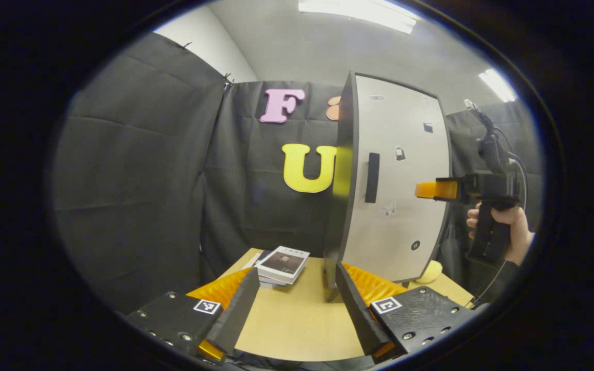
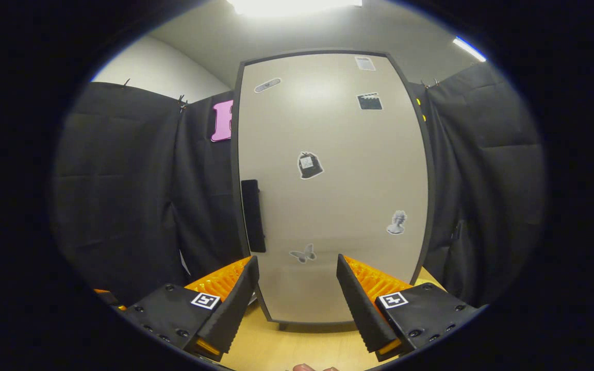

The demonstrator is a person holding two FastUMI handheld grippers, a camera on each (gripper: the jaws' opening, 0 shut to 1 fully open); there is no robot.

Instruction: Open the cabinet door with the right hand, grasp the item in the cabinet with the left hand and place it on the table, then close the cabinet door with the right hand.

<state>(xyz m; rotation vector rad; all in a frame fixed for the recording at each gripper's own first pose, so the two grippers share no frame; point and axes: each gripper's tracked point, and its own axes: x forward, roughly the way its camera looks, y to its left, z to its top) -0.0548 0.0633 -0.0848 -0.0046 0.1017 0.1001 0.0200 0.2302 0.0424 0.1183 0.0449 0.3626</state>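
The cabinet (image 1: 395, 175) stands upright on the wooden table (image 1: 297, 330), its pale door (image 2: 328, 190) flat against the dark frame. A black vertical handle (image 2: 253, 215) sits on the door's left side, also seen as the handle (image 1: 372, 178). My right gripper (image 2: 297, 288) is open, facing the lower door a short way off, right of the handle. A hand (image 1: 508, 226) holds that right gripper (image 1: 426, 189) level with the door's right half. My left gripper (image 1: 297, 299) is open over the table, left of the cabinet. A stack of flat boxes (image 1: 282, 264) lies beyond it.
Several small stickers dot the door, a butterfly (image 2: 302, 253) among them. A pale yellow object (image 1: 431, 270) lies on the table behind the cabinet's right corner. Black cloth walls close in the booth on all sides. The table's front edge is near both grippers.
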